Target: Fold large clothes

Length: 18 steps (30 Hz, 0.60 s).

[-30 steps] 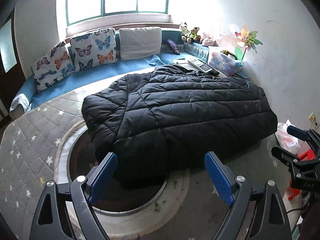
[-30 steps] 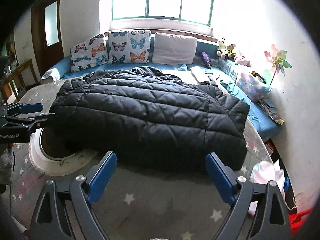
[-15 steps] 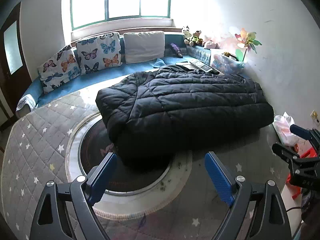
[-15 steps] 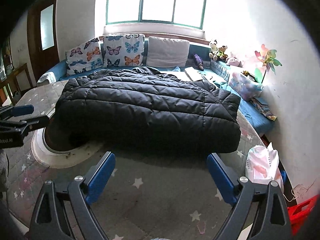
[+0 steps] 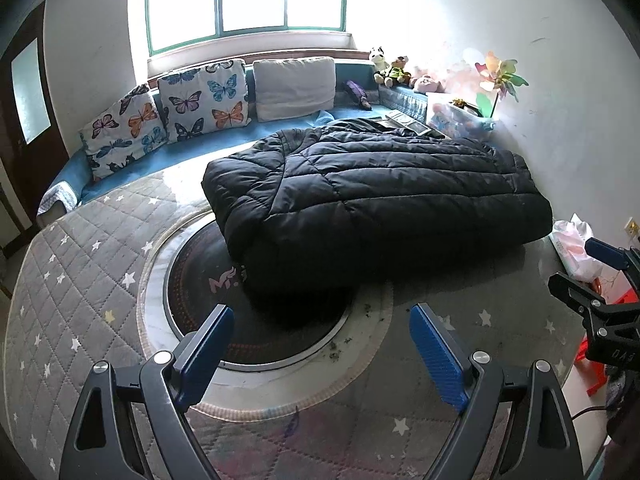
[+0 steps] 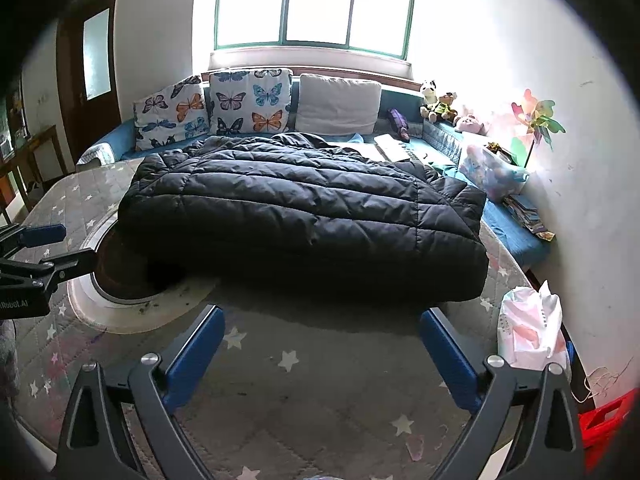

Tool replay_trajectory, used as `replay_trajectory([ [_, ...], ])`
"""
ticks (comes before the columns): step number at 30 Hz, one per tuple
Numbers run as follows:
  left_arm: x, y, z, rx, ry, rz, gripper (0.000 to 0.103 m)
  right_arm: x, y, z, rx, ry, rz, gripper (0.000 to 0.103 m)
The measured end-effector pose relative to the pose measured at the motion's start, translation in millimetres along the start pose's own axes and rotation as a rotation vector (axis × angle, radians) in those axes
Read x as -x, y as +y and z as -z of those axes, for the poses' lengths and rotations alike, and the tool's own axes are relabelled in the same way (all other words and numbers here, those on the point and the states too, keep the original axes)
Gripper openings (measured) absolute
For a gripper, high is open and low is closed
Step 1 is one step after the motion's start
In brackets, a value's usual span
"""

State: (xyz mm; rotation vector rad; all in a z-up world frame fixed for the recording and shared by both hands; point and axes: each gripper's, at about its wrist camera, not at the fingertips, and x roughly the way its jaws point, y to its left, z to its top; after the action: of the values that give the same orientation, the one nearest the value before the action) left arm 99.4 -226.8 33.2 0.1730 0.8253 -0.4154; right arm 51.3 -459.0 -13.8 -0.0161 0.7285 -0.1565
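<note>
A black quilted puffer jacket lies folded into a thick rectangle on the grey star-patterned mat; in the right wrist view the jacket fills the middle. My left gripper is open, well short of the jacket's near left corner, holding nothing. My right gripper is open too, back from the jacket's near edge. The right gripper shows at the right edge of the left wrist view, and the left gripper shows at the left edge of the right wrist view.
A round dark rug with a white rim lies partly under the jacket. Butterfly cushions and a white cushion line the blue bench. A pink-white plastic bag and a red bin sit at the right.
Both grippers have pulled back from the jacket, which now looks smaller and farther off. More of the mat and round rug shows in front. Both stayed open.
</note>
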Motion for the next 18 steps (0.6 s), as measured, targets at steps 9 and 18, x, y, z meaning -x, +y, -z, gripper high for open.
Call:
replay_trajectory([
  [9, -4, -2, -1, -0.009, 0.01, 0.003, 0.095, -2, 0, 0, -0.014, 0.007, -0.005, 0.103],
  [18, -11, -4, 1, -0.013, 0.027, 0.004, 0.095, -3, 2, 1, -0.019, 0.012, -0.008, 0.103],
])
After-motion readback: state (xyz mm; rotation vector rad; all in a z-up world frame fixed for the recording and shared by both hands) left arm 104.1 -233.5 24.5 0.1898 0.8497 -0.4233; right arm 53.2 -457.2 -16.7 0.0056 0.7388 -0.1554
